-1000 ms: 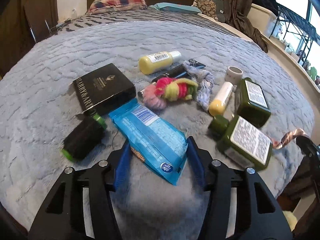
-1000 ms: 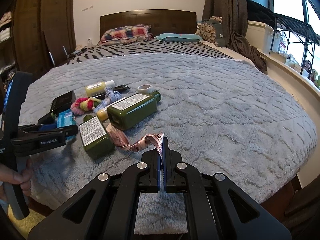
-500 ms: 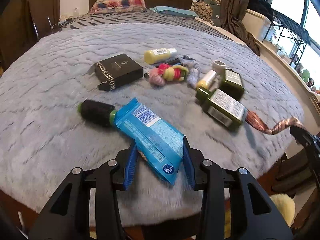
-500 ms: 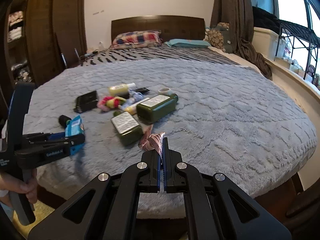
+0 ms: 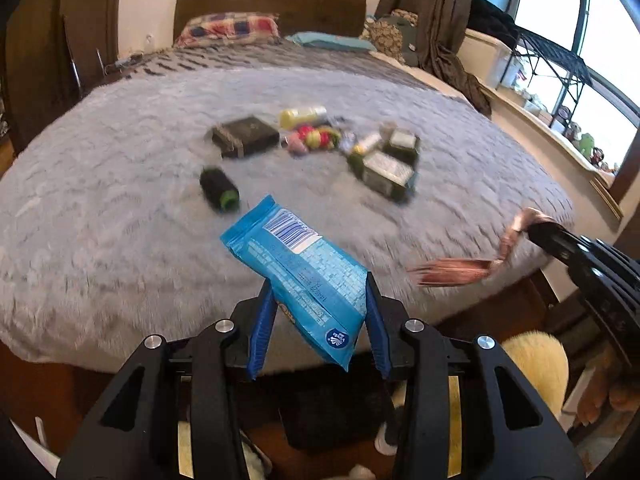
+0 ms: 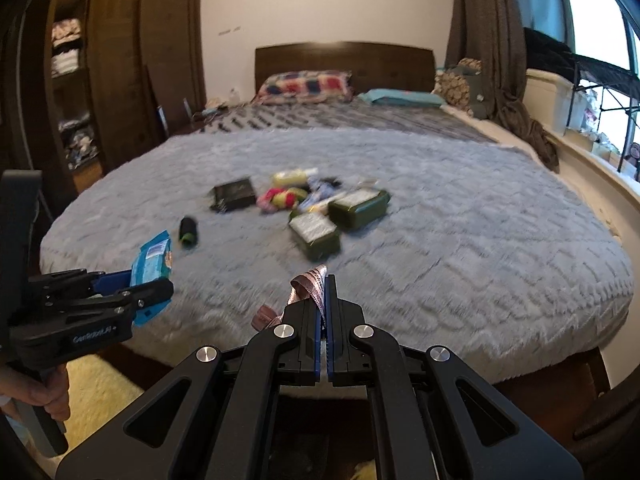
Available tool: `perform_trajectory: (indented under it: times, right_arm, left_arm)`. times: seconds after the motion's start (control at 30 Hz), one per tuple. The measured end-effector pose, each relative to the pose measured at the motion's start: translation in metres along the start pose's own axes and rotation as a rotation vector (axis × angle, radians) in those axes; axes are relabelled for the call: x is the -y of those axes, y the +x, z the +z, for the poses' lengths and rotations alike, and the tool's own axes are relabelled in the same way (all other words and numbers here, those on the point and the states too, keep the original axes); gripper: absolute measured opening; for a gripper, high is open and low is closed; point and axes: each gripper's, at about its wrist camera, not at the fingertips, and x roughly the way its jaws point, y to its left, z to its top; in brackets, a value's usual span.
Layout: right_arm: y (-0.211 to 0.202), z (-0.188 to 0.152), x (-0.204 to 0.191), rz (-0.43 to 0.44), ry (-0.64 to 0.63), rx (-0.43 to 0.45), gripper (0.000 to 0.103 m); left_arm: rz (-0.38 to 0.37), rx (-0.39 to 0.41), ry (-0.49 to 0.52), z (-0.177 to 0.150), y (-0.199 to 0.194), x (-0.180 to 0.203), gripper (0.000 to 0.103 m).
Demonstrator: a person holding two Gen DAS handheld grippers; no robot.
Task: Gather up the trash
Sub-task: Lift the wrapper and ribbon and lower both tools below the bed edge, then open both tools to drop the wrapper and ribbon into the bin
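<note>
Both tongs have pulled back off the bed (image 5: 120, 240): left tongs (image 5: 318, 312) clamp the blue wrapper (image 5: 298, 268), right tongs (image 6: 326, 300) pinch the brown wrapper (image 6: 310, 280); disposal comes next.

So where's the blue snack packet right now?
The blue snack packet is squeezed in the left gripper, lifted off the bed's near edge, with the black spool on the blanket just beyond it.
</note>
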Motion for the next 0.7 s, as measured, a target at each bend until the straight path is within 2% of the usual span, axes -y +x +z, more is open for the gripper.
perform_trajectory:
  times: [0.43,0.7]
  right_arm:
    - [0.059,-0.069,-0.005,0.122,0.073,-0.322,0.003]
    - [0.092,-0.097,-0.009,0.147,0.103,-0.445,0.003]
  left_arm:
    - [-0.03,-0.254,0.004,-0.08,0.055,0.006,0.04]
    - [-0.046,-0.391,-0.009,-0.11,0.103,0.005,0.04]
